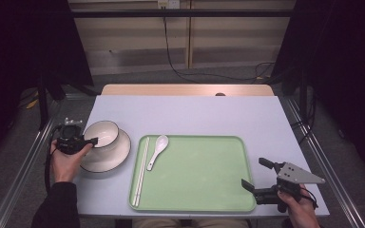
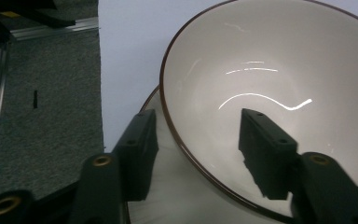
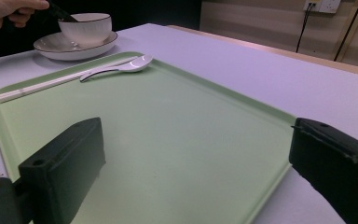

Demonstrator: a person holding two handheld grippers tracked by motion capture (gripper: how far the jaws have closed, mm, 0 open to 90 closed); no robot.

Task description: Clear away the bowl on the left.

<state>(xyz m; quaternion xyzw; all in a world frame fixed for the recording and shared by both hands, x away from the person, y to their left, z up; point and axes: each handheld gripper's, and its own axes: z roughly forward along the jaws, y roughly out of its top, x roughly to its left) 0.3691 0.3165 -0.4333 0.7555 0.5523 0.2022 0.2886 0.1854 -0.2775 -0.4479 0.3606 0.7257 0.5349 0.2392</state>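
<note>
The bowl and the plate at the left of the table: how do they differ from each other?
The bowl is deep with steep walls; the plate is wide and shallow. The bowl stands on the plate, while the plate rests on the table. The left tool has one jaw inside the bowl's rim and one outside; the plate has no jaw around its rim. Both are white with a dark rim.

The right gripper [image 3: 191,172] has its two black jaws wide apart over the green tray [image 3: 168,140]; bowl [image 3: 85,27] at eleven o'clock.
</note>
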